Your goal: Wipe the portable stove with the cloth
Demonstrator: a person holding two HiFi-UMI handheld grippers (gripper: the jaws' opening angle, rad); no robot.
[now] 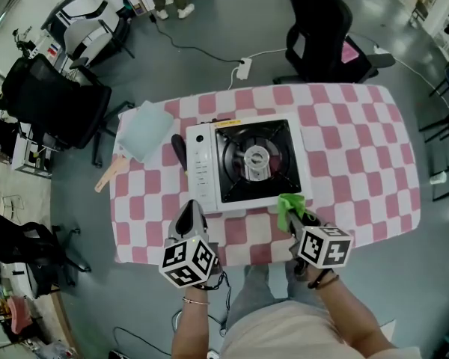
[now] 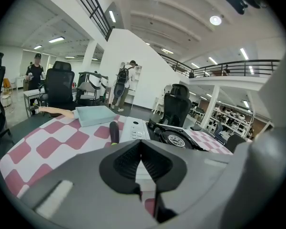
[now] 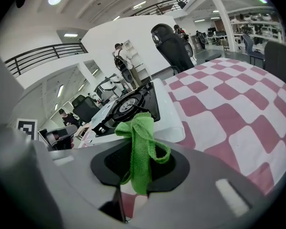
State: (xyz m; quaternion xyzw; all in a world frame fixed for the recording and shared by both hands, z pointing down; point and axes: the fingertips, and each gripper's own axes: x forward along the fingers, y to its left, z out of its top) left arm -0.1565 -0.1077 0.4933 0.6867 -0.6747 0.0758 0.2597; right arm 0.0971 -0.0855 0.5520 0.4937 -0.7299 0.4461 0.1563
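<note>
We're clamping the green cloth (image 3: 139, 144) in the right tool (image 1: 296, 218), burying its tips, at the portable stove's (image 1: 209, 172) near corner; left tool (image 2: 142, 159) closed, empty.

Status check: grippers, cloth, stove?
Left gripper shut, empty. Right gripper shut on green cloth, at stove's near right corner. Black-handled tool beside stove's left edge, clear of its top.

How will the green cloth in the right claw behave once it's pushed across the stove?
Probably floppy: the green woven cloth folds and loops over itself where the right claw pinches it. It looks light, likely bunching rather than spreading flat when dragged. Its loose loop might snag on the black burner grate of the white portable stove.
</note>
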